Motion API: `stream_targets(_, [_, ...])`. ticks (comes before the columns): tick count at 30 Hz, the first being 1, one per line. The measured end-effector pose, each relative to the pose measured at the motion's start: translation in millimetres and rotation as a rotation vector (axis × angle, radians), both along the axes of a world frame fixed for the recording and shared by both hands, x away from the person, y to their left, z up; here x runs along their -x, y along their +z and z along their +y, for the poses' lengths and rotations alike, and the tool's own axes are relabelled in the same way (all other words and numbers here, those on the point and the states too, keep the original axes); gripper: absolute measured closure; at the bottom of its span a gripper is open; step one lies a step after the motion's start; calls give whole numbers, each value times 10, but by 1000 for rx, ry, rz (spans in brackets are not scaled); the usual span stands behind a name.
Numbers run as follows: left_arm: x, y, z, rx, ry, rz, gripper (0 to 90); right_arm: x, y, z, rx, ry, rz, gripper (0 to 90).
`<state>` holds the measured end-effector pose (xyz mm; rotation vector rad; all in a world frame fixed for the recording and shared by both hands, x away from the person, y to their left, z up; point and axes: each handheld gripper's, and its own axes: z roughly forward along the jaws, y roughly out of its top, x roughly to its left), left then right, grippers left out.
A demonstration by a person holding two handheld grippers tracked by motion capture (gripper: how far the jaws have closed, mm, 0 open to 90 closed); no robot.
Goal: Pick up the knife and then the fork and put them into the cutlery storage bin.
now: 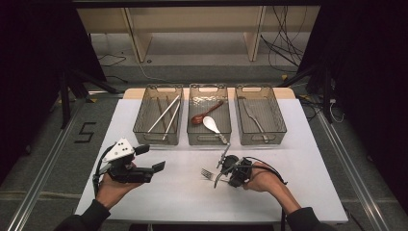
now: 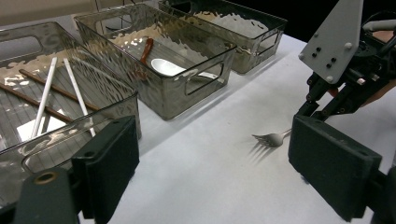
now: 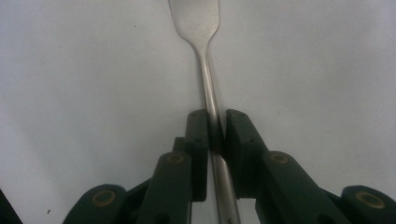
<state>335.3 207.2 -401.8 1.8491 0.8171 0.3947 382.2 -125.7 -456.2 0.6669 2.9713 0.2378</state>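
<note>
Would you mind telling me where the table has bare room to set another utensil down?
Bare white table lies between the left hand-held gripper and the fork, along the near edge, and right of the right bin. The row of three bins is crowded.

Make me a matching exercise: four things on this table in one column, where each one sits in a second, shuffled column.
Things:
1. fork
2. white chopsticks
3. white spoon
4. knife

Places:
A. middle bin
B. right bin
C. between the jaws of the right gripper, on the table
D. left bin

Pairs: 1-C, 2-D, 3-A, 4-B
</note>
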Motion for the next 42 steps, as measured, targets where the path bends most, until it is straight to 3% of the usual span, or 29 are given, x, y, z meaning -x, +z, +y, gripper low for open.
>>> stream_targets(18, [1, 4, 8, -1, 0, -5, 158, -9, 30, -9, -10, 10, 3, 845])
stream_targets(32, [3, 8, 10, 1, 0, -6, 158, -38, 203, -120, -83, -31, -28, 847])
stream_targets(42, [4, 8, 9, 2, 0, -8, 158, -91, 390, -279, -163, -92, -87, 846])
